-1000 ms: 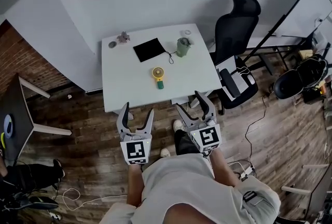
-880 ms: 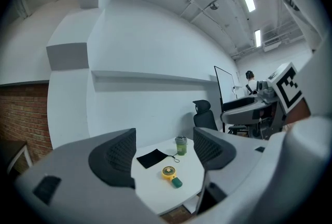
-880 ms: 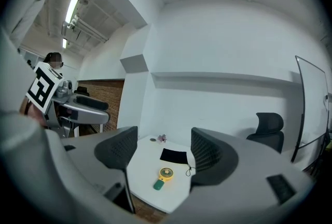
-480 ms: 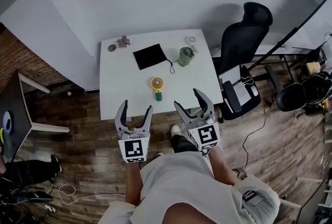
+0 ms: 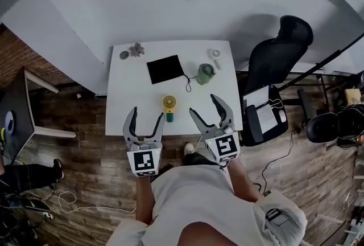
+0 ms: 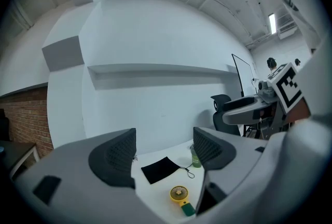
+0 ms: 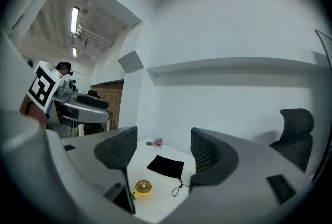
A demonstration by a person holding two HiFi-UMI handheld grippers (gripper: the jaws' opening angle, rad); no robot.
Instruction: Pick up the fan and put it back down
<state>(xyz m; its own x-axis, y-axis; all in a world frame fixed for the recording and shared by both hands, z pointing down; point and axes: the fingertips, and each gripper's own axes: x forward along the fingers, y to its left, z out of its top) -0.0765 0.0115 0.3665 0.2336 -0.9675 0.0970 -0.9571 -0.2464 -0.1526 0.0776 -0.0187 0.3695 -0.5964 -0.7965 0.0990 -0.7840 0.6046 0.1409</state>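
We see the left tool low-centre in the head view, jaws spread wide, nothing btwn them. Same w/ the right tool: spread, empty. The fan lies on the desk mid-frame, yellow head away from us, green handle toward us, btwn the two tools & touching neither. Above it in frame we've got a black pouch & a green cup.

Smooth matt white table, yellow plastic fan, matt black cloth pouch, wood-plank floor
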